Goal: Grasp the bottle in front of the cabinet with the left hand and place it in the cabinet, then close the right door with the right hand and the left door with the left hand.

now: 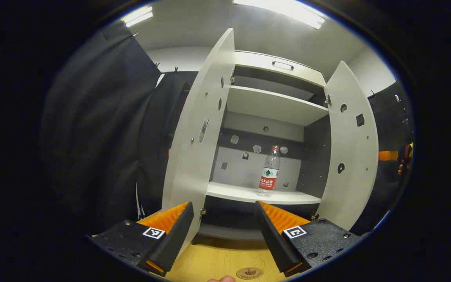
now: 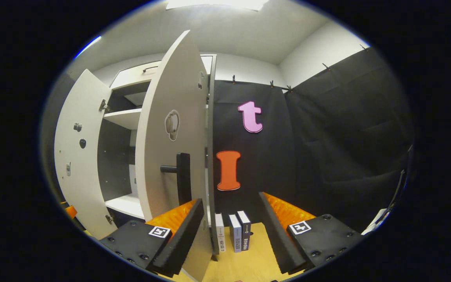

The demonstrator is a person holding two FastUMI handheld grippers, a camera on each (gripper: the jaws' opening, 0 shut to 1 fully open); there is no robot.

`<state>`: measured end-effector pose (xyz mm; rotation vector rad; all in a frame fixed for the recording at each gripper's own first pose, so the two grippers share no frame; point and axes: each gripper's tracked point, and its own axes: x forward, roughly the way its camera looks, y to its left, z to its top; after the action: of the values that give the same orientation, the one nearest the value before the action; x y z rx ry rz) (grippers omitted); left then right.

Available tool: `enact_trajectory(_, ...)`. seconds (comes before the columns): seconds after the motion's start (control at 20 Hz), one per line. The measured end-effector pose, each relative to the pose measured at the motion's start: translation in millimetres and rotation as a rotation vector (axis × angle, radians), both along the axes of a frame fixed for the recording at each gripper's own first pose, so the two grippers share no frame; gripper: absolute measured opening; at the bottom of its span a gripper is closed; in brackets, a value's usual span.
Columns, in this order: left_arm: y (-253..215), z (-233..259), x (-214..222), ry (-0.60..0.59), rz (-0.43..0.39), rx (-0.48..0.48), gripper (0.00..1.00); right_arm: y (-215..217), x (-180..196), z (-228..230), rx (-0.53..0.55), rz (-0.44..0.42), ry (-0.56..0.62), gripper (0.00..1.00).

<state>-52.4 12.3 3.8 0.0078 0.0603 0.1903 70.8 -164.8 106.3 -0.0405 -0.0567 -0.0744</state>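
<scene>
A clear water bottle [image 1: 269, 171] with a red label and red cap stands upright on the lower shelf [image 1: 249, 194] of the white cabinet. Both doors hang open: the left door [image 1: 200, 137] and the right door [image 1: 350, 149] frame the opening. My left gripper [image 1: 224, 219] is open and empty, back from the shelf, with the left door's lower edge near its left finger. In the right gripper view, the right door [image 2: 170, 133] with its dark bar handle [image 2: 182, 178] stands edge-on just ahead. My right gripper [image 2: 231, 219] is open, the door's edge between its fingers.
Several books [image 2: 233, 233] stand upright on the wooden table [image 2: 249, 262] beside the cabinet. A round coaster-like disc [image 1: 249, 273] lies on the table [image 1: 217, 260] near a fingertip. An upper shelf [image 1: 272, 103] spans the cabinet. Black cloth walls surround the booth.
</scene>
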Motion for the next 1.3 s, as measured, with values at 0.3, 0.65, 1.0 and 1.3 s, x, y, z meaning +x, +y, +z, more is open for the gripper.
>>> enact_trajectory(0.3, 10.7, 0.7, -4.6, -0.009, 0.019, -0.019, 0.95, 30.9, 5.7, -0.7, -0.032, 0.035, 0.009, 0.94)
enact_trajectory(0.65, 15.2, 8.6, -9.4, -0.026, 0.031, -0.015, 0.95, 72.3, 21.2, -4.9, -0.001, 0.122, 0.013, 0.94)
enact_trajectory(1.0, 26.9, 17.4, -20.9, -0.046, 0.076, -0.008, 0.95, 119.2, 38.5, -16.8, 0.002, 0.232, 0.047, 0.94)
enact_trajectory(1.3, 52.6, 35.2, -36.2, -0.096, 0.164, 0.012, 0.94, 153.2, 66.6, -39.3, 0.009, 0.297, 0.106, 0.95)
